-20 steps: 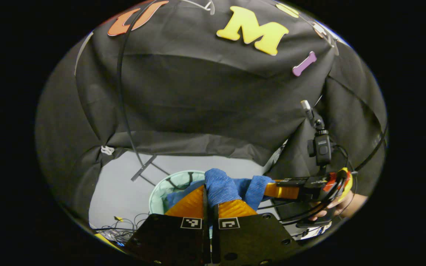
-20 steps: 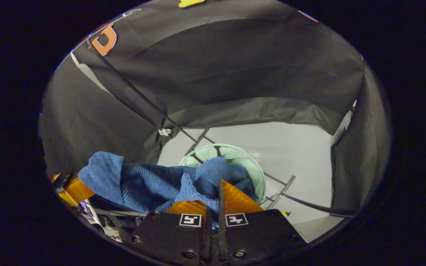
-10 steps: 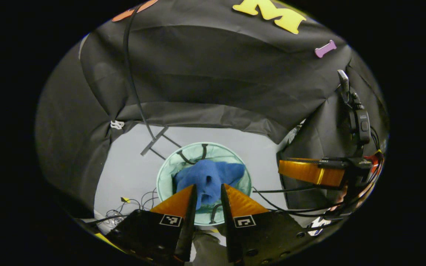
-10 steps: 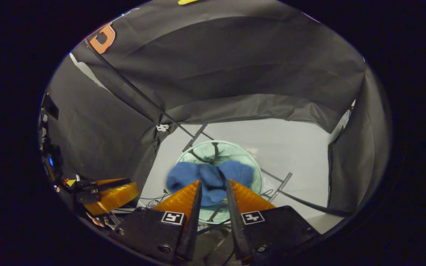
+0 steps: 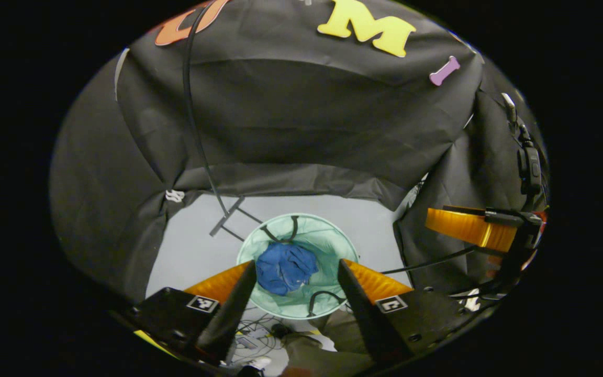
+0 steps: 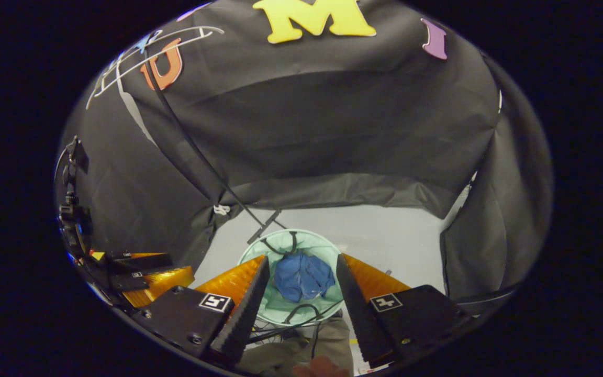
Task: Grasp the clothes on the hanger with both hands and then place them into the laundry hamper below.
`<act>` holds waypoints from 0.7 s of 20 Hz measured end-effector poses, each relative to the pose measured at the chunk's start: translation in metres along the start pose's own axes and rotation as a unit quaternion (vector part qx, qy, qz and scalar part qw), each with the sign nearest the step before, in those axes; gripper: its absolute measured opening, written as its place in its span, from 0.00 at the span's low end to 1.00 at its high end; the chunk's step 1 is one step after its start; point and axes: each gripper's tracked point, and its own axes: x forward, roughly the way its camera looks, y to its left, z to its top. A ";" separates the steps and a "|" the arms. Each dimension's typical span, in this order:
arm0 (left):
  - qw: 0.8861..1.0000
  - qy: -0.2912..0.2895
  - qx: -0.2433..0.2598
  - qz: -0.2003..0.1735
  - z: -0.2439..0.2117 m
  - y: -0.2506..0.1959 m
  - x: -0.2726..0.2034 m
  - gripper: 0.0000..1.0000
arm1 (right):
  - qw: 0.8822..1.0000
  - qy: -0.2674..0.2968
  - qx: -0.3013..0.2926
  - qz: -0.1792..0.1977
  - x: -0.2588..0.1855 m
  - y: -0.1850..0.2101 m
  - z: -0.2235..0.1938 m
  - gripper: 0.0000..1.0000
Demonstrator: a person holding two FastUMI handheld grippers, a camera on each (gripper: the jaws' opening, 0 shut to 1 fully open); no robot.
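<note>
**Blue garment lay in the hamper, both tools empty above it**

We saw the blue garment (image 5: 286,268) bunched in a heap inside the pale green laundry hamper (image 5: 333,246), which stood on the grey floor (image 5: 186,251) of the booth. Looking down from above, the left tool (image 5: 296,272) had its two fingers spread wide apart with nothing between them, and the hamper showed through the gap. The right tool (image 6: 301,267) was likewise spread apart and empty, framing the same hamper and garment from its own angle.

We judged the placing step as good as finished: the garment rested in the hamper and neither tool touched it. The next move, in our view, called only for lifting both tools clear, or for reaching up to a further garment if one hung there.

The left gripper view also showed the right tool off to its right side, against the black cloth wall (image 5: 301,131). The right gripper view gave something different: a white wire hanger (image 6: 149,50) high at upper left, bare as far as we could tell, and the left tool low at its left edge. A thin dark pole (image 6: 197,152) slanted down toward the hamper.
</note>
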 end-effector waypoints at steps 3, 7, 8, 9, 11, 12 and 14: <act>0.999 -0.030 0.019 0.021 0.010 0.008 -0.029 0.97 | 0.999 -0.041 0.006 -0.017 -0.048 -0.002 0.007 0.82; 0.994 -0.091 0.039 0.039 0.031 0.009 -0.064 1.00 | 0.994 -0.097 0.011 -0.047 -0.106 -0.002 0.004 0.82; 0.993 -0.104 0.041 0.039 0.038 0.007 -0.072 0.97 | 0.992 -0.111 0.013 -0.054 -0.118 0.000 0.000 0.82; 0.992 -0.116 0.042 0.038 0.044 0.003 -0.084 1.00 | 0.990 -0.123 0.016 -0.064 -0.132 -0.001 -0.001 0.84; 0.989 -0.136 0.050 0.038 0.052 0.000 -0.107 1.00 | 0.986 -0.142 0.021 -0.081 -0.154 -0.008 0.001 0.82; 0.987 -0.146 0.055 0.039 0.056 0.000 -0.118 1.00 | 0.984 -0.154 0.023 -0.089 -0.165 -0.015 0.002 0.84; 0.983 -0.168 0.062 0.044 0.070 -0.002 -0.140 1.00 | 0.976 -0.186 0.026 -0.106 -0.198 -0.028 0.013 0.82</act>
